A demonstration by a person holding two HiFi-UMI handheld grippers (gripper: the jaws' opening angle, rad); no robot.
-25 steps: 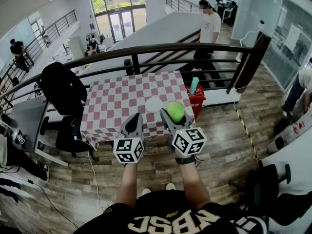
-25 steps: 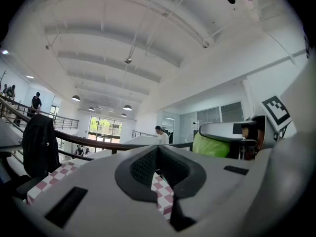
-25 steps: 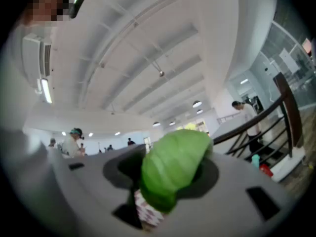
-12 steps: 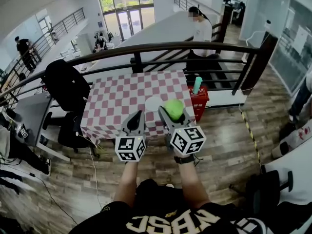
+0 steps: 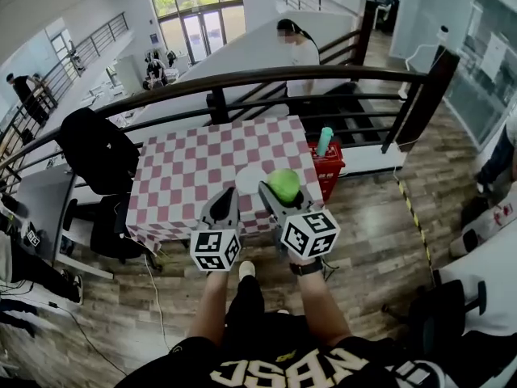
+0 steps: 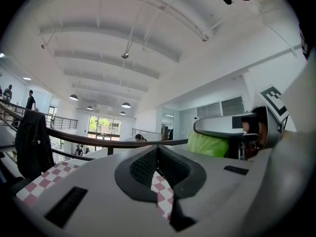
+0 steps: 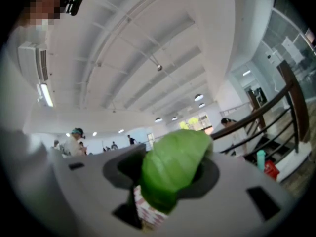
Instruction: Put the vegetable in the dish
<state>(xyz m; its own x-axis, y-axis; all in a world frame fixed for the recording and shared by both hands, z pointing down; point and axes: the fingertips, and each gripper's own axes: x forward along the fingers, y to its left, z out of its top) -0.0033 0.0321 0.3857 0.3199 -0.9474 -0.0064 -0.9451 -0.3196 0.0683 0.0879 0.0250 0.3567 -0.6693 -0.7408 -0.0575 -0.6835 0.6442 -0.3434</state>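
A black jacket (image 5: 95,145) hangs over a chair at the far left, beside the square table with a red-and-white checked cloth (image 5: 194,164) that stands against a dark metal railing (image 5: 161,95); over the table's near edge the left gripper (image 5: 229,192) is held out with its two grey jaws pressed together and nothing between them, only the checked cloth showing past the dark pads in the left gripper view; just right of its tip a small round white dish (image 5: 251,177) sits on the cloth near the front edge, with nothing in it; next to that the right gripper (image 5: 280,189) is clamped on a rounded, leafy green vegetable (image 5: 284,183), its jaws standing part-way apart with the vegetable filling the gap and bulging above them in the right gripper view; the vegetable is held in the air at the dish's right side, not in the dish; further right, on the wooden plank floor (image 5: 363,241) off the table's corner, stands a red plastic basket (image 5: 329,168) with a teal bottle (image 5: 323,141) upright in it.
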